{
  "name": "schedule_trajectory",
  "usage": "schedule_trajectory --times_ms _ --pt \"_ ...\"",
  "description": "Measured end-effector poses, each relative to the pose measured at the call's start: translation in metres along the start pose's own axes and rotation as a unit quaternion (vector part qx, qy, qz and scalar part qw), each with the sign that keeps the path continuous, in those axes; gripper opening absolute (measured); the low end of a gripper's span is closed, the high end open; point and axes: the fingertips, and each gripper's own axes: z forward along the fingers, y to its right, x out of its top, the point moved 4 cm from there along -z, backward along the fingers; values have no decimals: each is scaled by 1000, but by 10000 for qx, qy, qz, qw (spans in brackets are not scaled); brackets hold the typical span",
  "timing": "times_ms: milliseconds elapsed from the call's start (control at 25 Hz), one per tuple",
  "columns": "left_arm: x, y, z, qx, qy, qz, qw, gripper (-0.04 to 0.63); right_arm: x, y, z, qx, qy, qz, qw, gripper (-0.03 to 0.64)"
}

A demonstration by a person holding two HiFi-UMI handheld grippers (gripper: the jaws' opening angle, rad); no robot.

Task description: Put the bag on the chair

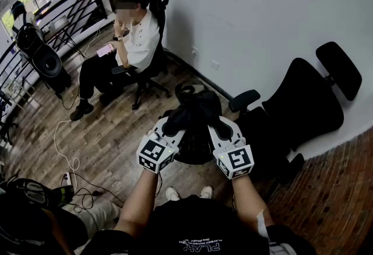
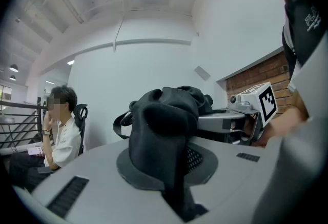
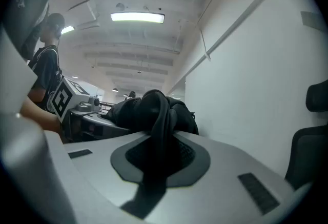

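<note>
A black bag point(image 1: 196, 122) hangs in the air in front of me, held up between both grippers. My left gripper point(image 1: 172, 126) is shut on a fold of the bag's fabric point(image 2: 163, 124), which fills the gap between its jaws. My right gripper point(image 1: 218, 129) is shut on a strap or fold of the bag point(image 3: 155, 115) in the same way. The black office chair point(image 1: 302, 109) stands to the right of the bag by the white wall, its seat mostly hidden behind my right gripper and arm. In the right gripper view the chair's edge point(image 3: 309, 142) shows at far right.
A person point(image 1: 135, 38) sits on another office chair at the back left, near a black railing point(image 1: 41, 20). Cables and a power strip point(image 1: 69, 178) lie on the wooden floor at left. A brick surface point(image 1: 332, 189) runs along the right.
</note>
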Motion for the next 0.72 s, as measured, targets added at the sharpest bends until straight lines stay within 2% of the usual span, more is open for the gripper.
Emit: schedule_trajectory --times_ms 720 --pt "-10 -13 -11 -74 -19 174 9998 58 -3 -12 12 24 106 122 9999 54"
